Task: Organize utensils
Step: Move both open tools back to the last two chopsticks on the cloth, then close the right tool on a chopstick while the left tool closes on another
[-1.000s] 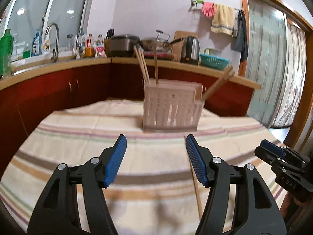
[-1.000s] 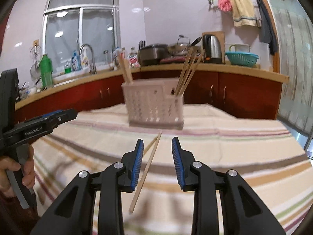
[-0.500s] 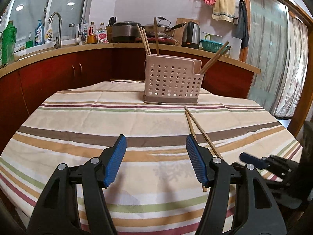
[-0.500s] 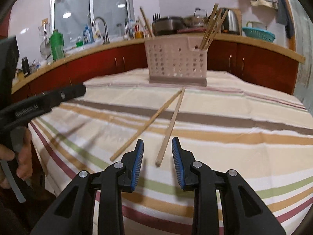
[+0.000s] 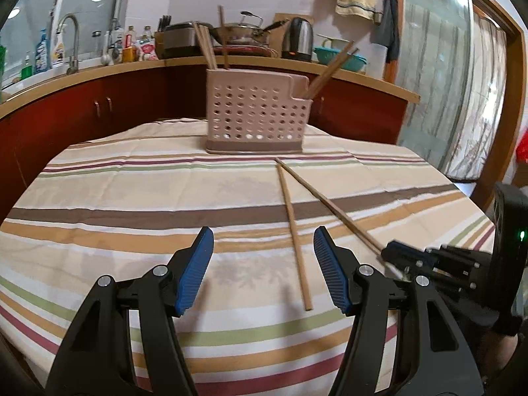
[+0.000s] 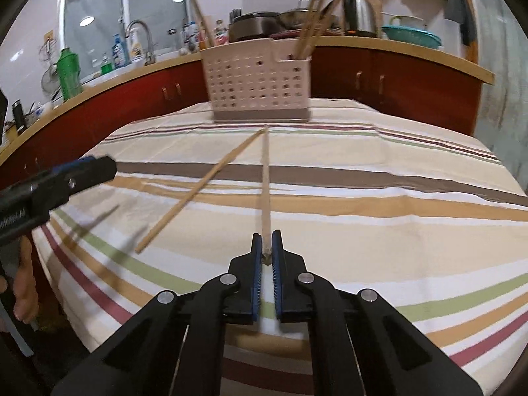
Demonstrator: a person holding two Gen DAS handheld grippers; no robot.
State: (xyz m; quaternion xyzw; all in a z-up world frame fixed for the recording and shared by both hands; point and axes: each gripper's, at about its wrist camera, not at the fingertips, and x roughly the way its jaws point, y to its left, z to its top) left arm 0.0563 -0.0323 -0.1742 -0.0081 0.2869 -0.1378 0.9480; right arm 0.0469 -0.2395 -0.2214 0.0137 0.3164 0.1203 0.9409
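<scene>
On the striped tablecloth (image 5: 138, 194), the left gripper (image 5: 260, 265) hovers with jaws spread and nothing between them. Just to its right lies a loose chopstick (image 5: 292, 227). Farther right, the right gripper (image 6: 267, 247) is clenched on the near end of a second chopstick (image 6: 265, 178), which points toward the perforated utensil holder (image 6: 257, 89).

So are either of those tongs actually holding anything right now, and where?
The right tongs pinch one chopstick at its near end. The left tongs hold nothing.
</scene>
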